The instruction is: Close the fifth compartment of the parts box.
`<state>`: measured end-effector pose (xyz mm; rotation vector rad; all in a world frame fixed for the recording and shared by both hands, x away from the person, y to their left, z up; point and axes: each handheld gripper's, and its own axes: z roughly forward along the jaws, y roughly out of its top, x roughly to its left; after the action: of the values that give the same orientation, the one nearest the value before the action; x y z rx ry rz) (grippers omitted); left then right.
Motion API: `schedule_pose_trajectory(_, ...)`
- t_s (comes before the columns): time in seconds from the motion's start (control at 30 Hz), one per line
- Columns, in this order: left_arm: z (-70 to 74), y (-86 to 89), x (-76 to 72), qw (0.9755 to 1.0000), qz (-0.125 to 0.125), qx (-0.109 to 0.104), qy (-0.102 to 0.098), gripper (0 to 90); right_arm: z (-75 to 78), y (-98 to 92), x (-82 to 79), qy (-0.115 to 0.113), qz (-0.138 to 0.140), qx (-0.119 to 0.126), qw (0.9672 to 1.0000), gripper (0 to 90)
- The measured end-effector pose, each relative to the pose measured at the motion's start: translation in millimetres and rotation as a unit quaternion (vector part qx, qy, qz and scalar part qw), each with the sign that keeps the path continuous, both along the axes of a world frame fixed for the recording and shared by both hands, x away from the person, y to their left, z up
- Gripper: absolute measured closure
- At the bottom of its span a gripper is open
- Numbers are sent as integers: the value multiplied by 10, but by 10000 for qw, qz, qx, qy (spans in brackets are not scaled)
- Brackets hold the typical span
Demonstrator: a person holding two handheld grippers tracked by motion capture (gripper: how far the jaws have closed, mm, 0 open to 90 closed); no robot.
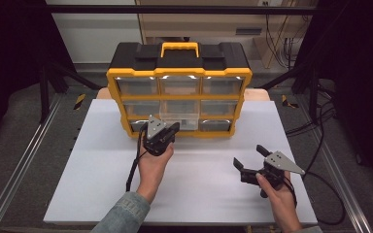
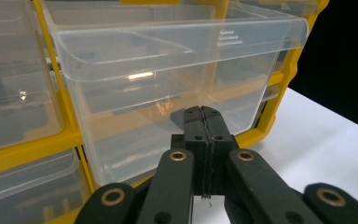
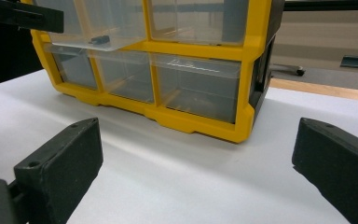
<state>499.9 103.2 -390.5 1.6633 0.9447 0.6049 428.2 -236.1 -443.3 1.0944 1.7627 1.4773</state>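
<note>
One clear plastic drawer (image 2: 168,84) stands pulled out of the middle row of the yellow organiser (image 1: 178,80) on the table (image 1: 92,184). My left tool (image 2: 201,116), clamped shut and empty, sits just before its front. Right tool (image 1: 248,158) gapes wide, well apart. I judge the drawer light, thin-walled, slippery; best taken by the top lip.

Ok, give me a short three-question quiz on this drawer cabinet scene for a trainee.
1. True or false: the left tongs are shut.
2. Which drawer of the yellow cabinet is pulled out: A top left, B middle centre, C bottom right?
3. The right tongs hover over what surface?

Key: 1 true. 2 B. 3 the white table, apart from the cabinet, jaws open.
</note>
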Motion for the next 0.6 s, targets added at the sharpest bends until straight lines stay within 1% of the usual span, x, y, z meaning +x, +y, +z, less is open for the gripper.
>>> schedule_pose_trajectory(0.2,9,-1,17,10000,1,2,14,898,1,-2,0,-31,26,4,10000,21)
schedule_pose_trajectory(0.37,12,6,34,9999,31,-86,60,898,3,4,-4,-13,34,14,10000,20)
schedule_pose_trajectory(0.6,26,-7,57,10000,38,-24,50,898,2,-1,0,-26,35,13,10000,20)
